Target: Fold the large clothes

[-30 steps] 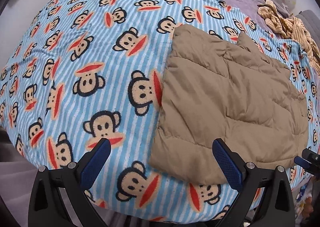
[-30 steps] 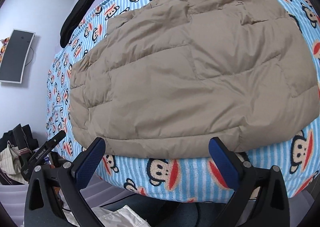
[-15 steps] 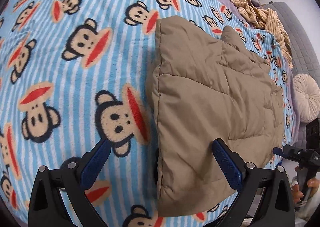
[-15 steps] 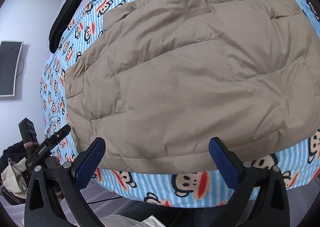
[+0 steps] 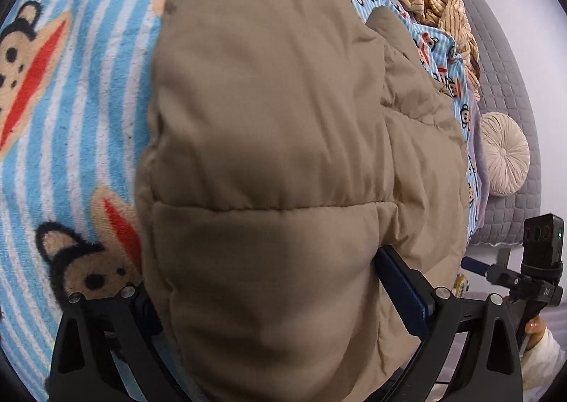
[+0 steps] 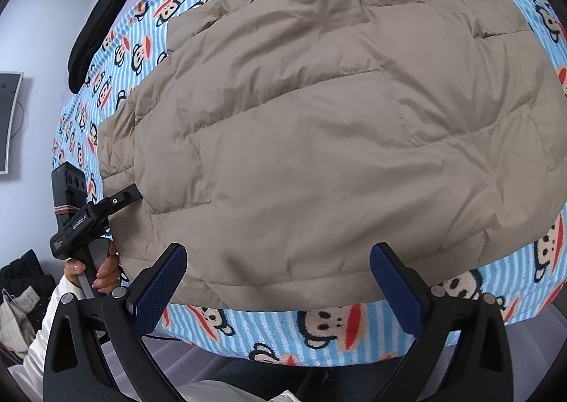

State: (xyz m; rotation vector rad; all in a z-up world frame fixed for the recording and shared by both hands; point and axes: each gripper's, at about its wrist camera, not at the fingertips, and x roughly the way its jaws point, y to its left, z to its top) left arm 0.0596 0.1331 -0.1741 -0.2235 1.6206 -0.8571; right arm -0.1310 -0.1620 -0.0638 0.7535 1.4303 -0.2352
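A tan quilted puffer jacket (image 6: 319, 125) lies folded on a blue striped monkey-print blanket (image 6: 354, 324). In the left wrist view the jacket's near corner (image 5: 269, 189) fills the frame and lies between my left gripper's (image 5: 269, 288) open jaws; the left finger is hidden under the fabric, the right blue pad (image 5: 400, 292) shows. The left gripper also shows in the right wrist view (image 6: 120, 198), its tip at the jacket's left edge. My right gripper (image 6: 280, 281) is open and empty, its fingertips just over the jacket's near hem.
A black garment (image 6: 102, 23) lies at the bed's far left. A striped tan garment (image 5: 432, 5), a round cream cushion (image 5: 505, 154) and a grey quilted headboard (image 5: 503, 83) are at the right. A monitor (image 6: 9, 118) hangs on the wall.
My left gripper has moved forward and right onto the jacket's corner, which now sits between its jaws. My right gripper has moved closer to the near hem.
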